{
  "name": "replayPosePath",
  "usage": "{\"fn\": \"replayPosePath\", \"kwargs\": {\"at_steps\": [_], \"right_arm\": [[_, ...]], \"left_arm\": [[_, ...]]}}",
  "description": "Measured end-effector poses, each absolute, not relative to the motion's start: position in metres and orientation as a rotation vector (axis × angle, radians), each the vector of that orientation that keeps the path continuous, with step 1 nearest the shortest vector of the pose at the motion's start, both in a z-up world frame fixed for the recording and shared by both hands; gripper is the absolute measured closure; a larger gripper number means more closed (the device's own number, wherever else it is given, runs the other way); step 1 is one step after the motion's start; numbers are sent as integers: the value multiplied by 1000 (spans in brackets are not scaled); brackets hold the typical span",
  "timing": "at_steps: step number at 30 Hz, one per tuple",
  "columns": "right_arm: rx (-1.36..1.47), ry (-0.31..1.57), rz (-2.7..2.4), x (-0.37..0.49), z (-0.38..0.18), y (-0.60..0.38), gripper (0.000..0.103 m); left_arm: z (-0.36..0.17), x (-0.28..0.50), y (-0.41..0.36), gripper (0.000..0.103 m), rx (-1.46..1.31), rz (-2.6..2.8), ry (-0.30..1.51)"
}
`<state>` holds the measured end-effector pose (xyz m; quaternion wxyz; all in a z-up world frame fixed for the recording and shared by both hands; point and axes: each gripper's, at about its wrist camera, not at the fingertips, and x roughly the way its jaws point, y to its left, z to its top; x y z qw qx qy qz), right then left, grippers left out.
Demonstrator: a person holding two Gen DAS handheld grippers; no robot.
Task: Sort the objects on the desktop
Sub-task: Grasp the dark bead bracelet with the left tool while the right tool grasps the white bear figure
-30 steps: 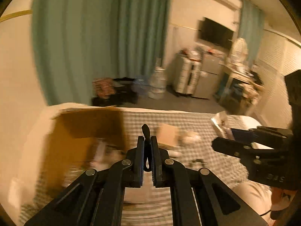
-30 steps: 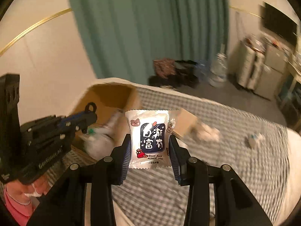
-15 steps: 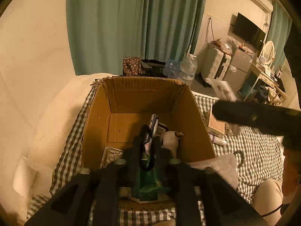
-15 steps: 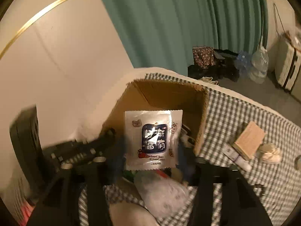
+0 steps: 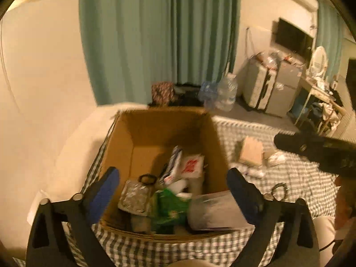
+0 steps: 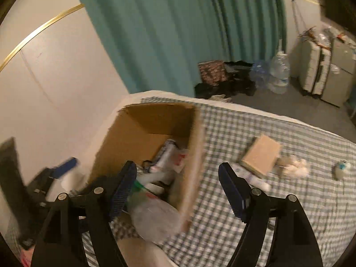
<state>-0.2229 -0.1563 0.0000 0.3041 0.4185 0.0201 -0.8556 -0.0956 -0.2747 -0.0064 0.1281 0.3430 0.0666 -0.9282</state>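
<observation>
A checked bedcover (image 6: 255, 211) carries an open cardboard box (image 5: 142, 133) full of packets. Above it, the left gripper (image 5: 173, 184) and right gripper (image 6: 175, 178) have jaws spreading wide, nothing pinched. A black ring (image 5: 147, 179) lies inside the box.
</observation>
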Motion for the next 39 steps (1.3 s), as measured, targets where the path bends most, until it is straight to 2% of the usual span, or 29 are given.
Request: {"fn": "replayPosePath", "kwargs": {"at_steps": [8,17,26,39], "right_arm": [[1016,30,-2453,-198,38,-65,25],[983,17,-2640,-178,39,42,20],[1092,-105,-2750,-202,-2,130,16],[1340,-286,-2781,-292,-94,198,15]], "left_arm": [[31,-89,-187,0,926,-2844,107],[18,-112,-96,0,994,-2860,54],[-41,-158,-31,0,1198,-2830,6],[-173,-234,10,0,1571,-2774,44]]}}
